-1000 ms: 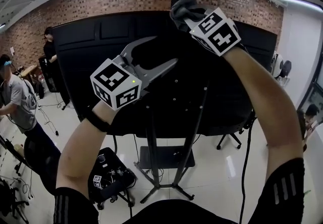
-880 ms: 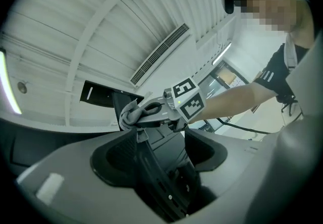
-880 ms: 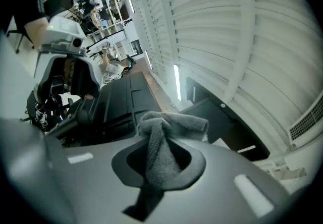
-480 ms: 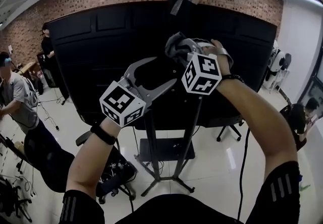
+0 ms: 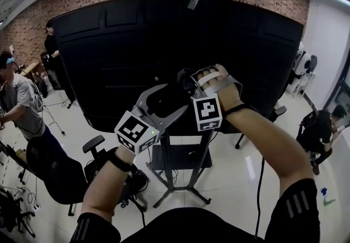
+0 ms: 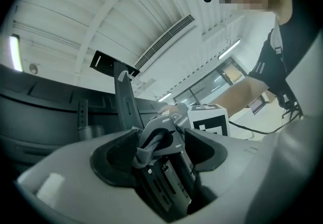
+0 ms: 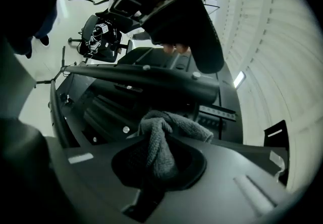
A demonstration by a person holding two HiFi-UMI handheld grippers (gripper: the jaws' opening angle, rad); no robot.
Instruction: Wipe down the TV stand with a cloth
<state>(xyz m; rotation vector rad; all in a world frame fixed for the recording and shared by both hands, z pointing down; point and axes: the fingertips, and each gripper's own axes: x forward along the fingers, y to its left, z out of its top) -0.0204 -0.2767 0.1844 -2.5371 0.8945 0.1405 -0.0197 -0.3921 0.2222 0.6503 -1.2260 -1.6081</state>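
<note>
A big black TV [image 5: 126,56] shows its back, mounted on a black stand with an upright post [image 5: 163,165] and floor base [image 5: 180,171]. My right gripper [image 5: 187,81] is shut on a grey cloth [image 5: 183,77] and holds it against the TV's lower back, near the post's top. In the right gripper view the cloth [image 7: 160,140] bunches out of the right gripper [image 7: 157,161], just under a black mounting bar [image 7: 141,74]. My left gripper [image 5: 170,99] hovers open beside it, holding nothing. In the left gripper view the left gripper [image 6: 161,153] frames the cloth [image 6: 145,151].
A person [image 5: 22,110] stands at the left, another [image 5: 52,45] by the brick wall, and one sits at the right [image 5: 317,135]. A black office chair [image 5: 60,176] and a low cart with gear [image 5: 126,184] stand left of the stand's base.
Both grippers have come down from the TV's top edge to its lower back. The right one carried the cloth down with it; the left stayed open.
</note>
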